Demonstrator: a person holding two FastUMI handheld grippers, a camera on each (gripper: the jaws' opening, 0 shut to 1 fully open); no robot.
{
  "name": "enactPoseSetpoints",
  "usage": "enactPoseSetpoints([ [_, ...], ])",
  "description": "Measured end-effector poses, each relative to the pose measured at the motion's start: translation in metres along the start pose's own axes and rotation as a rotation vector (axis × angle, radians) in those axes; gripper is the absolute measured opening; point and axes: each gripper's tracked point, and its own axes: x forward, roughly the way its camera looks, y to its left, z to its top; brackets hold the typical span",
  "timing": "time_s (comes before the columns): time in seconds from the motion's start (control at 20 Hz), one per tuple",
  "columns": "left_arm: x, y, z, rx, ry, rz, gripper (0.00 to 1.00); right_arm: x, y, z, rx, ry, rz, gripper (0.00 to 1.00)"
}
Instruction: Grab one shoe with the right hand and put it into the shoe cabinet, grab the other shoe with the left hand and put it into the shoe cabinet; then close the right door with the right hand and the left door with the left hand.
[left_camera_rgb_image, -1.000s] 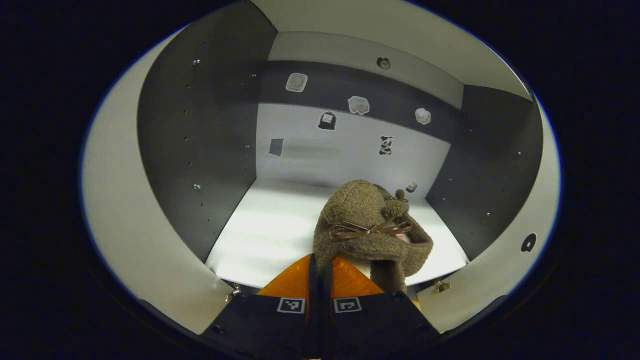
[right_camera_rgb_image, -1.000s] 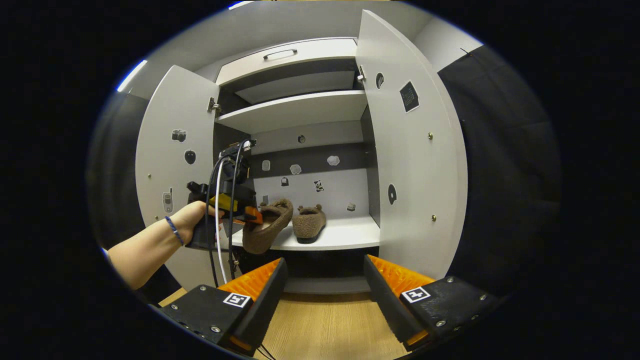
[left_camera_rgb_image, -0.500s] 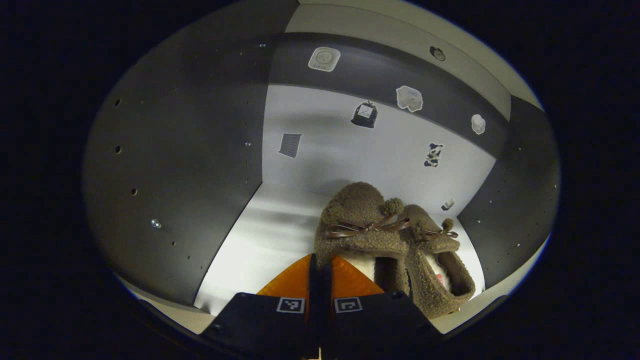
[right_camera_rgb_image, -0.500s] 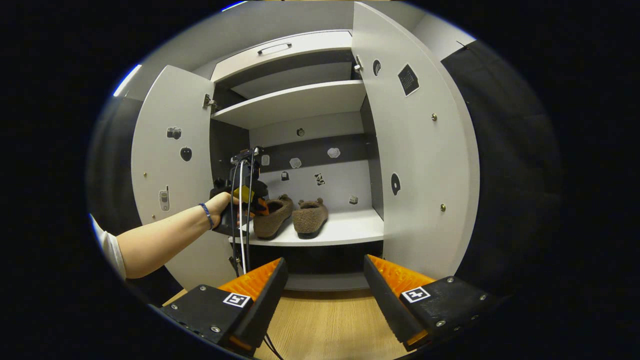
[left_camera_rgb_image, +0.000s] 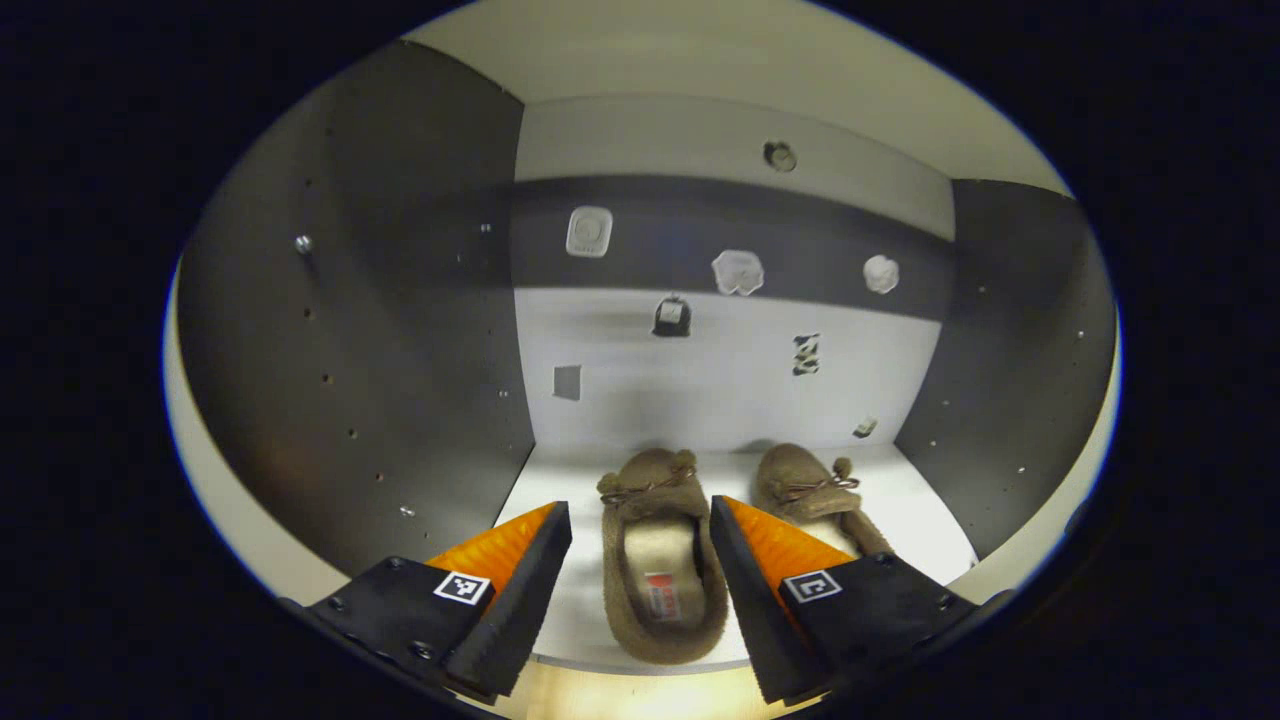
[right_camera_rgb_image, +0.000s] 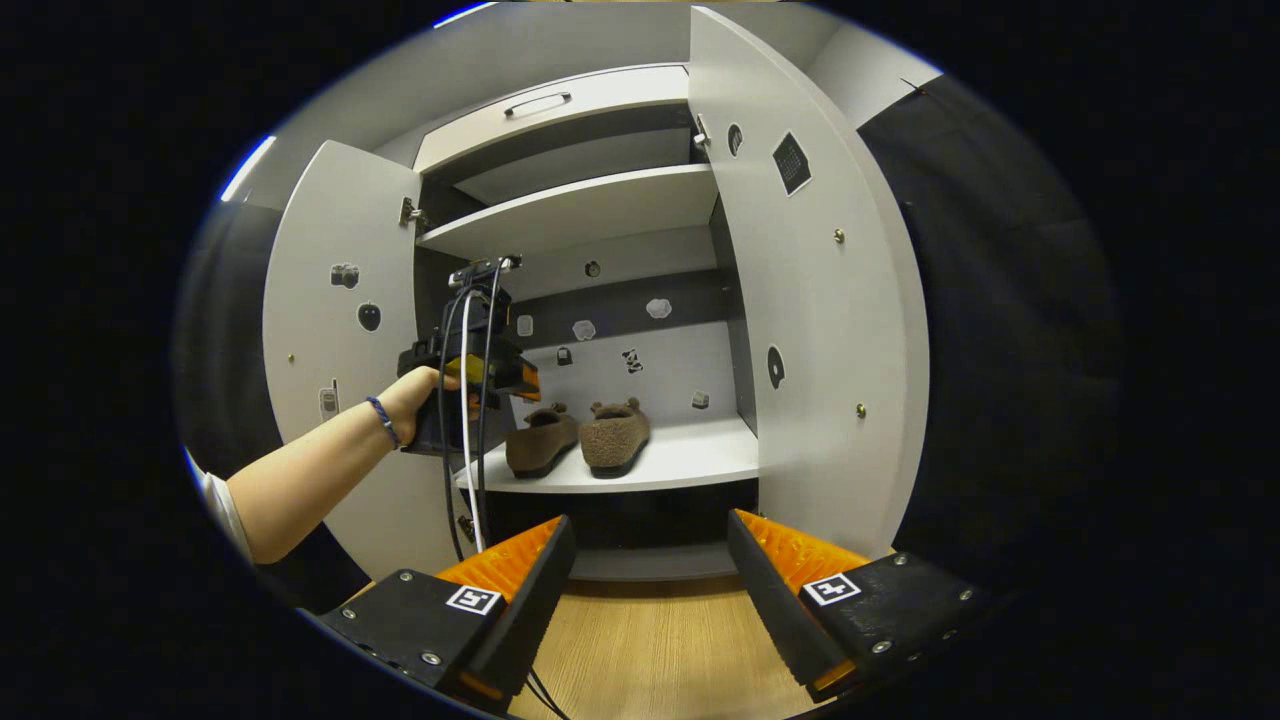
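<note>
Both slippers sit side by side on the cabinet's lower shelf (right_camera_rgb_image: 690, 460), toes toward the back wall. The left slipper (left_camera_rgb_image: 662, 560) lies at the shelf's front edge, the right slipper (left_camera_rgb_image: 812, 490) just beside it, nearer the right wall. The left tongs (left_camera_rgb_image: 640, 590) stand apart, empty, either side of the left slipper's heel without touching it. The right tongs (right_camera_rgb_image: 648, 590) are apart too, empty, over the wooden floor (right_camera_rgb_image: 650, 650). The left door (right_camera_rgb_image: 335, 330) and right door (right_camera_rgb_image: 820, 300) stand open.
</note>
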Motion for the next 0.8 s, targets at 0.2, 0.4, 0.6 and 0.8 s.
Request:
enactPoseSetpoints([
  [0.2, -0.053, -0.013, 0.019, 0.021, -0.108, -0.016, 0.98, -0.015, -0.011, 0.004, -0.012, -0.011, -0.019, 0.94],
  [0.4, -0.119, -0.023, 0.036, 0.048, -0.228, -0.04, 0.98, -0.035, -0.031, 0.007, -0.033, -0.019, -0.051, 0.94],
  [0.6, -0.183, -0.023, 0.037, 0.06, -0.312, -0.061, 0.96, -0.056, -0.06, 0.01, -0.037, -0.03, -0.087, 0.94],
  [0.8, -0.246, -0.023, 0.014, 0.109, -0.354, -0.079, 0.97, -0.074, -0.098, 0.011, -0.047, -0.04, -0.138, 0.94],
])
